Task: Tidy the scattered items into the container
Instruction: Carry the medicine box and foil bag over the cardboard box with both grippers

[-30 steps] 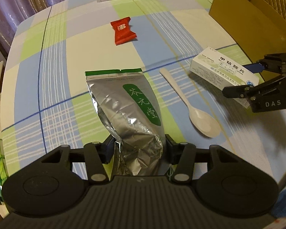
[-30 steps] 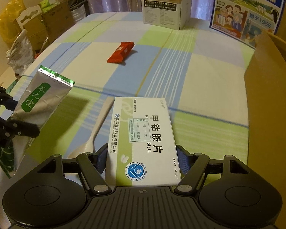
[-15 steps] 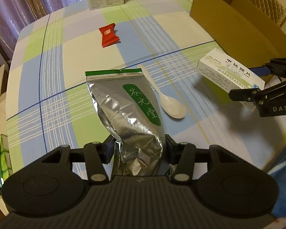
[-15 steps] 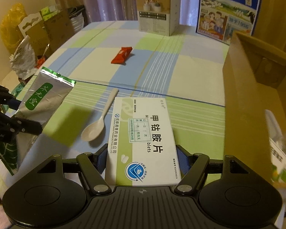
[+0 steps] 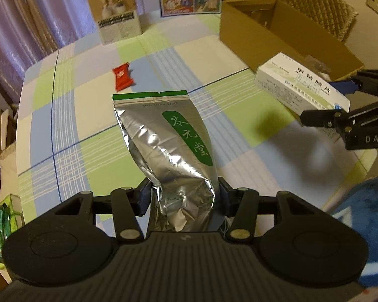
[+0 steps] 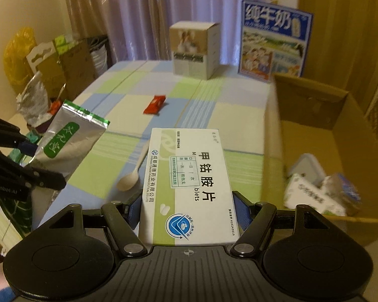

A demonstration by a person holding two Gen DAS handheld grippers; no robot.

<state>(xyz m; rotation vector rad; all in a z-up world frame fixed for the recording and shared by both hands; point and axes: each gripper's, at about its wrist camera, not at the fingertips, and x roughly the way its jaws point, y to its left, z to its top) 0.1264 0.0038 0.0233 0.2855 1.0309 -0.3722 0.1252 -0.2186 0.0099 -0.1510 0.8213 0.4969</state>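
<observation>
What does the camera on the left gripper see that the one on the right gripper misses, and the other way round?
Only the left wrist view shows the blue cloth at the table's near edge.

Only the right wrist view shows the cream spoon on the tablecloth and the items already inside the cardboard box.

Both show the left gripper clamped on the silver tea pouch, the right gripper clamped on the white medicine box, the red snack packet, the cardboard box and the milk carton.
</observation>
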